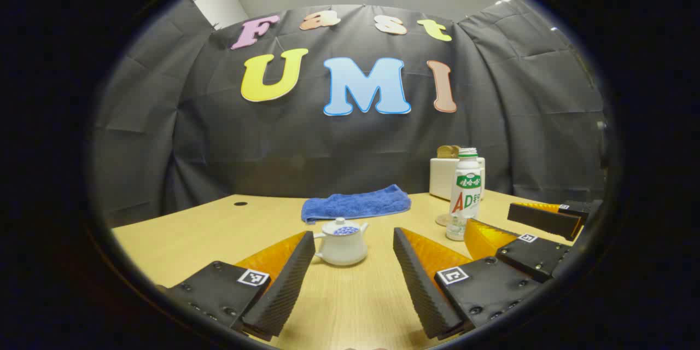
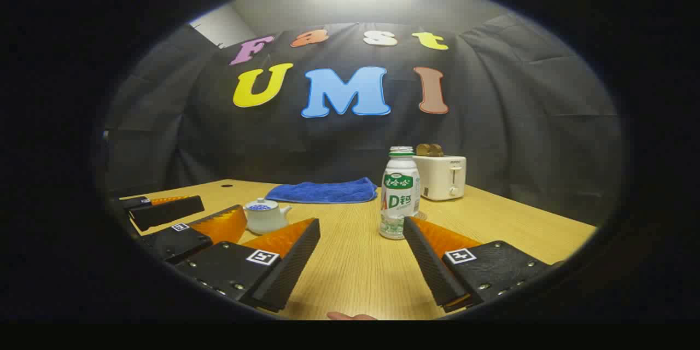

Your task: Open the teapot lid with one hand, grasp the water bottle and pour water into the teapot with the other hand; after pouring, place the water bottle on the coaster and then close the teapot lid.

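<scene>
Both grippers, left (image 1: pixel 354 279) and right (image 2: pixel 361 262), stand wide apart, holding nothing. Ahead of the left sits the glazed white teapot (image 1: pixel 342 243), lid on; the smooth plastic water bottle (image 2: pixel 400 192) stands upright before the right. Bare wood-grain table (image 2: pixel 355 268) lies between, with a plush blue towel (image 2: pixel 322 191) and white toaster (image 2: pixel 442 176) behind.

The water bottle (image 2: pixel 400 192) at centre frame bears a label with a large "AD" and small characters too small to read; the toaster's (image 2: pixel 443 176) marking is illegible.
</scene>
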`<state>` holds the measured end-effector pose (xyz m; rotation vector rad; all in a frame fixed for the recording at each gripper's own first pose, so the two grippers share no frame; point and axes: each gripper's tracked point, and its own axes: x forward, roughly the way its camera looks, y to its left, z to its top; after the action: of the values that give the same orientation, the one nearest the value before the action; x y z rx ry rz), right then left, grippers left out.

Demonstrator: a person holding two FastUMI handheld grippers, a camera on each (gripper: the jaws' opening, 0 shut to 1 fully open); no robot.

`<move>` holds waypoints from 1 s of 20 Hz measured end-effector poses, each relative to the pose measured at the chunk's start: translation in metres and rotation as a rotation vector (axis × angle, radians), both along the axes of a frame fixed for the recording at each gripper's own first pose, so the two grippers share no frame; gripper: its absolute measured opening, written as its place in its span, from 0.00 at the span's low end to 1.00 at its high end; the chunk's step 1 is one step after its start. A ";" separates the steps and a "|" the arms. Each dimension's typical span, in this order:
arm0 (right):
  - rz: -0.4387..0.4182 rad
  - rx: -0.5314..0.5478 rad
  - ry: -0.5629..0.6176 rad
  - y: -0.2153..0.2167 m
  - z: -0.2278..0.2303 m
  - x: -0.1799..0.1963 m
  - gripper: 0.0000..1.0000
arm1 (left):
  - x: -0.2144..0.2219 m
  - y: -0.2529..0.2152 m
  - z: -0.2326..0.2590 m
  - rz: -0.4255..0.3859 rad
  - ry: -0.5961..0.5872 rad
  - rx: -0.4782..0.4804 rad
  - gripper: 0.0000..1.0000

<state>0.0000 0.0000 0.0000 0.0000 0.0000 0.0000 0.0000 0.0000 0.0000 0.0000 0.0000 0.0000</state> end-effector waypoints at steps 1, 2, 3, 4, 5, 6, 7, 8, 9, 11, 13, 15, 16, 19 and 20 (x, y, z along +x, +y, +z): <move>0.000 0.000 0.001 0.000 -0.001 0.000 0.95 | 0.000 0.000 0.001 0.000 0.000 0.000 0.99; 0.000 0.000 0.000 0.000 0.000 0.000 0.95 | 0.000 0.000 0.000 0.000 0.000 0.000 0.99; 0.000 0.000 0.000 0.000 0.000 0.000 0.95 | 0.000 0.000 0.001 0.000 0.000 0.000 0.99; -0.001 0.000 -0.001 0.000 0.000 0.000 0.95 | 0.000 0.000 0.000 0.000 -0.001 0.000 0.99; -0.001 0.000 -0.001 0.000 0.000 0.000 0.95 | -0.001 0.000 0.001 -0.001 -0.001 0.000 0.99; -0.002 0.000 -0.001 0.000 0.000 0.000 0.95 | 0.000 0.001 0.000 -0.001 -0.001 0.000 0.99; -0.002 0.000 -0.002 0.000 0.000 0.000 0.95 | 0.000 0.000 0.001 -0.001 -0.001 0.000 0.99; -0.002 0.000 -0.001 0.000 0.000 0.000 0.95 | 0.000 0.000 0.000 -0.001 -0.001 0.000 0.99; -0.012 0.000 0.000 -0.001 0.000 0.000 0.95 | 0.000 0.001 0.001 -0.001 -0.001 0.000 0.99; -0.030 0.000 0.001 -0.003 0.000 -0.002 0.94 | 0.000 0.002 -0.001 -0.001 -0.001 0.000 0.99; -0.037 0.001 0.002 -0.004 0.000 -0.001 0.95 | -0.001 0.003 0.001 -0.001 -0.001 0.000 0.99; -0.054 0.002 0.002 -0.006 0.001 -0.002 0.95 | 0.000 0.001 0.000 -0.016 -0.001 0.000 0.99; -0.060 0.002 0.002 -0.007 0.002 -0.001 0.95 | 0.001 0.000 -0.001 -0.026 -0.001 -0.001 0.99; -0.033 -0.001 0.002 -0.004 0.001 0.010 0.95 | 0.004 0.009 0.000 -0.018 -0.002 -0.009 0.99; -0.017 -0.008 0.000 -0.002 0.002 0.012 0.95 | 0.006 0.010 0.001 -0.020 -0.005 -0.016 0.99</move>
<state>0.0115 -0.0016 0.0024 -0.0083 -0.0003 -0.0166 0.0062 0.0100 0.0007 -0.0161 -0.0045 -0.0204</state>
